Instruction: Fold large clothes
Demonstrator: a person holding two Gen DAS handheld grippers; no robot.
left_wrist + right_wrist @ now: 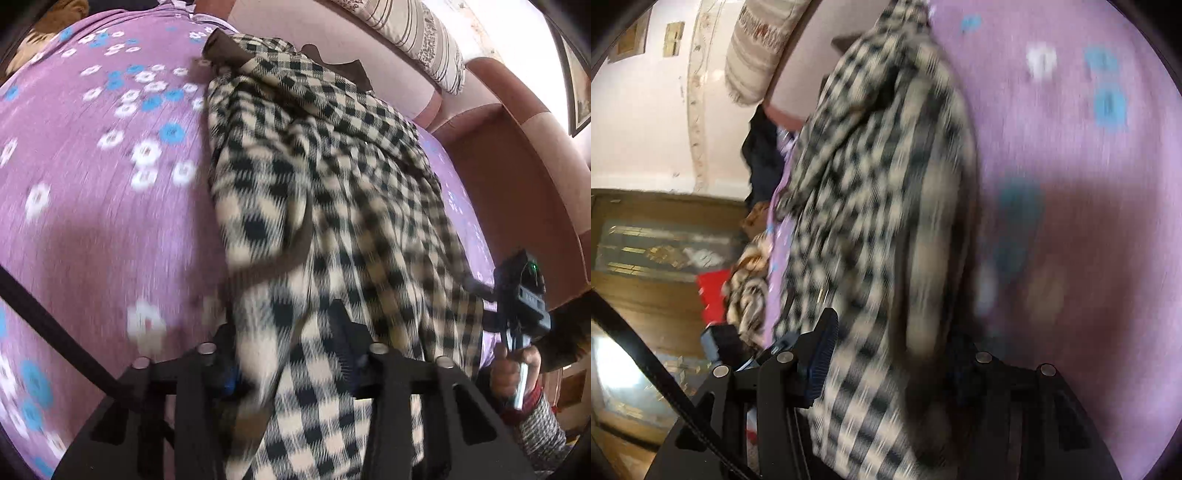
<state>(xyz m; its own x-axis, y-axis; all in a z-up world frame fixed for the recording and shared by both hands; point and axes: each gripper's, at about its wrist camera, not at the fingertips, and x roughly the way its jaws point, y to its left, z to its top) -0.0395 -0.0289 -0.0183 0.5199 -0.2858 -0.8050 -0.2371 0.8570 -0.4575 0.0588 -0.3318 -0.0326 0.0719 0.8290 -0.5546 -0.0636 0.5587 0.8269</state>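
A large black-and-cream checked garment with brown trim lies in a long bunched strip on a purple flowered bedsheet. My left gripper is shut on the garment's near edge, cloth draping between and over its fingers. My right gripper is shut on the same garment at another part of that edge; it also shows in the left wrist view, at the right, held by a hand. Both views are motion-blurred.
A padded pink-brown headboard with a striped pillow borders the bed. In the right wrist view, a wooden cabinet, a red item and a patterned blanket lie beyond the bed edge.
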